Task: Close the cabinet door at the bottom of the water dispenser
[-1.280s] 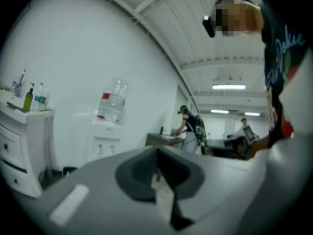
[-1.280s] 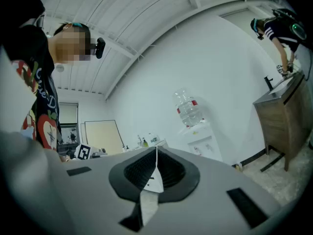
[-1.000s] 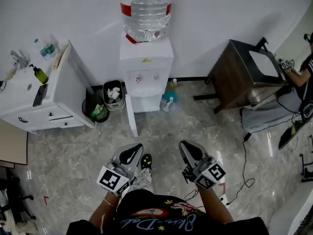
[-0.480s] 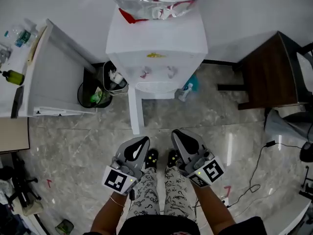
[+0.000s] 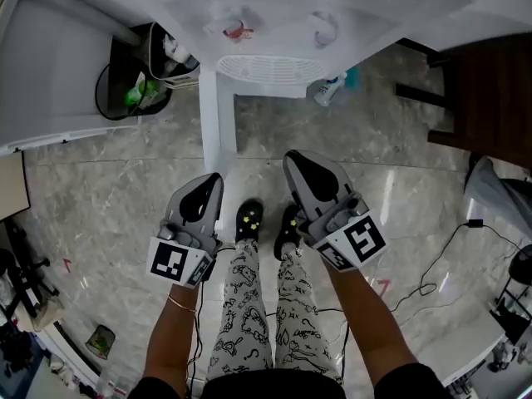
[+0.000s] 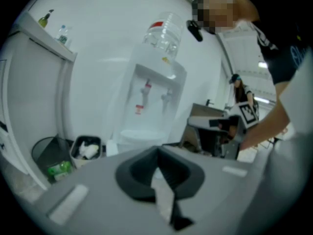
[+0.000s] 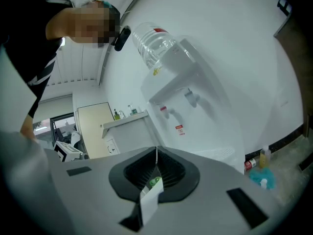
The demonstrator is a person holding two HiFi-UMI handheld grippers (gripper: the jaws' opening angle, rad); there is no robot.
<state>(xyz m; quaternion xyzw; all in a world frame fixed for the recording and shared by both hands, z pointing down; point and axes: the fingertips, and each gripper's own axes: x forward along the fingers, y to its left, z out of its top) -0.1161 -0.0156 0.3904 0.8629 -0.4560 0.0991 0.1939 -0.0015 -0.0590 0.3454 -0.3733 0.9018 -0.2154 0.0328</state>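
Head view: the cabinet door point(image 5: 216, 119) at the foot of the water dispenser point(image 5: 274, 7) is standing open, edge-on to the person and swinging out over the marble floor point(image 5: 108, 214). The left gripper point(image 5: 208, 183) is hovering just short of the door's free edge, while the right gripper point(image 5: 296, 163) is hanging beside it, below the dispenser's drip tray point(image 5: 270, 66). In both gripper views the 2 jaws of each tool are pressing together with nothing between them.

Left of the door, a black-bagged waste bin point(image 5: 125, 90) and a smaller bin point(image 5: 173, 52) of white rubbish are sitting against a white cabinet point(image 5: 58, 65). To the right, a blue-topped spray bottle point(image 5: 332, 88) is lying near the dispenser's base, and a dark wooden table point(image 5: 490, 90) is standing well apart. Cables point(image 5: 432, 281) are trailing across the floor at the right. Nothing is blocking the door's swing.

Compared with 0.5 s ago, the person is standing closer: the water bottle is gone from the top of the head view, and both grippers are reaching nearer the door.
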